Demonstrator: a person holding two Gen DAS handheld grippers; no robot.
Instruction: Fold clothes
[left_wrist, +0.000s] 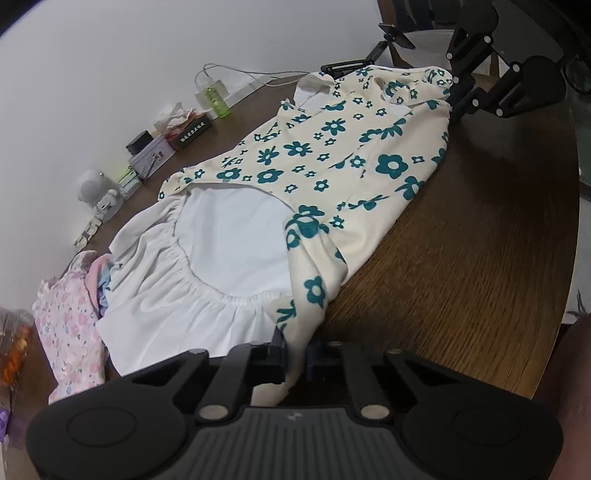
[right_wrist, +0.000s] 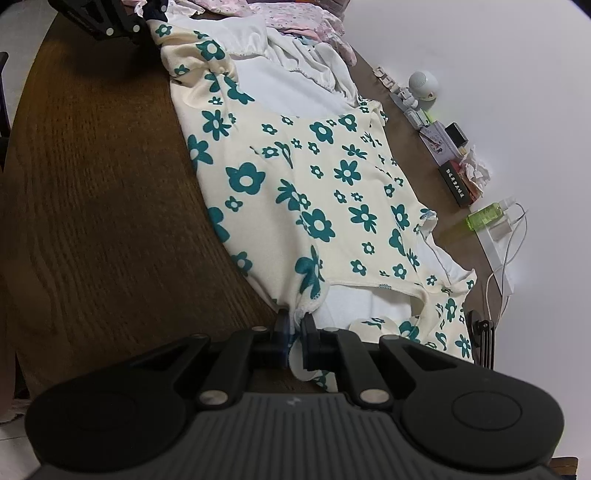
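Grippers clamped on both ends of the dress

Dress (left_wrist: 325, 147) is spread along a wooden table (left_wrist: 461, 258), cream with teal flowers, its white lining turned up and exposed at one end. Its near edge is held at two points. The left gripper (left_wrist: 295, 354) is angled down toward the table, and its jaws are closed on a fold of the flowered cloth beside the gathered white lining; the cloth is seen passing between the fingers. The right gripper (right_wrist: 294, 332) is likewise pitched downward at the opposite end, and a bunched corner of the dress is pinched between its jaws. Each gripper is seen from the other's camera at the far end of the garment, low over the table edge and touching the cloth. A pink garment (left_wrist: 70, 325) is piled beyond the lining. Small boxes (right_wrist: 439, 142), a green bottle (right_wrist: 484, 216) and a white cable (right_wrist: 506, 254) are lined up along the wall side of the table, apart from the dress.
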